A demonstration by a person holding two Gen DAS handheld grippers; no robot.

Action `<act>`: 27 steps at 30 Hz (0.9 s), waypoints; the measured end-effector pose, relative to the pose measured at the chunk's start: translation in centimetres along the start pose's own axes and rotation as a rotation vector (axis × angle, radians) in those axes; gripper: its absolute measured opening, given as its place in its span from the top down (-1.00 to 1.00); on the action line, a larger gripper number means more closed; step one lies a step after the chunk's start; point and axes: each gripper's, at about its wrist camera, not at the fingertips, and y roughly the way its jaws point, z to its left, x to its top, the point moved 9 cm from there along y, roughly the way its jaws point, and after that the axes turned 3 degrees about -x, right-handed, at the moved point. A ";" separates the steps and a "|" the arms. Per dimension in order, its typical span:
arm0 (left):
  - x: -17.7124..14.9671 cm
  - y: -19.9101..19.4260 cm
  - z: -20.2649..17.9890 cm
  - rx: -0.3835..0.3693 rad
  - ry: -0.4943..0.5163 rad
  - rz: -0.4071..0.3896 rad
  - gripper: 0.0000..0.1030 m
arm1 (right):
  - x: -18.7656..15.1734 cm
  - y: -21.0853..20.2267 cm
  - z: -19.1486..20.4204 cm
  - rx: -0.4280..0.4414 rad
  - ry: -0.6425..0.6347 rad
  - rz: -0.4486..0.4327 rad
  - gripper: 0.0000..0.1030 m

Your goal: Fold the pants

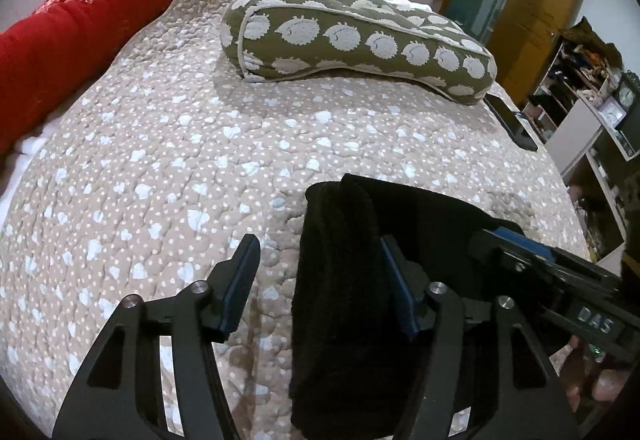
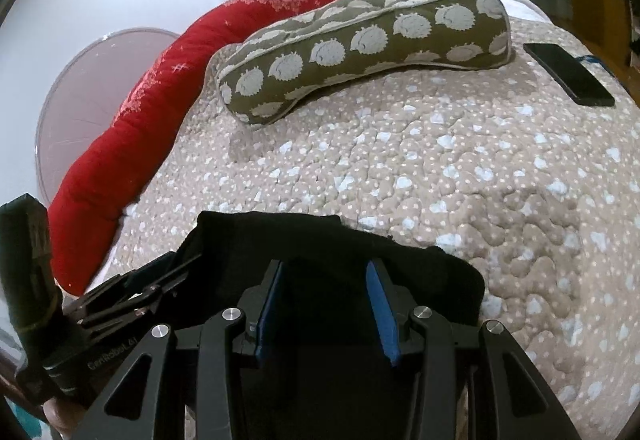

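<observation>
1. The black pants [image 1: 340, 292] lie folded into a thick bundle on the quilted bedspread [image 1: 160, 168], near its front edge.
2. Left gripper [image 1: 320, 280] stands apart, straddling the bundle's edge; right gripper [image 2: 328, 304] also apart, pads unclamped.
3. Lifting away might snag cloth and undo the fold.
4. The bundle's near end is cut off.

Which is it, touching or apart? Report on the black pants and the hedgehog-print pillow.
Apart. The left wrist view shows a broad stretch of bare quilt between the black pants and the pillow.
</observation>
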 end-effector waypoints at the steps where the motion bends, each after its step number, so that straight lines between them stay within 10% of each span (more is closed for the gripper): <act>1: 0.0 -0.1 -0.1 0.000 0.004 -0.001 -0.17 | 0.0 -0.2 0.1 -0.004 -0.007 0.001 0.21; 14: -1.0 -0.8 -0.4 -0.007 0.002 -0.002 -0.29 | -5.6 -6.9 -0.9 -0.163 -0.089 -0.047 0.17; 27: -2.4 -1.4 -0.4 -0.031 -0.017 0.017 -0.32 | -6.8 -8.4 -3.3 -0.104 0.033 -0.083 0.11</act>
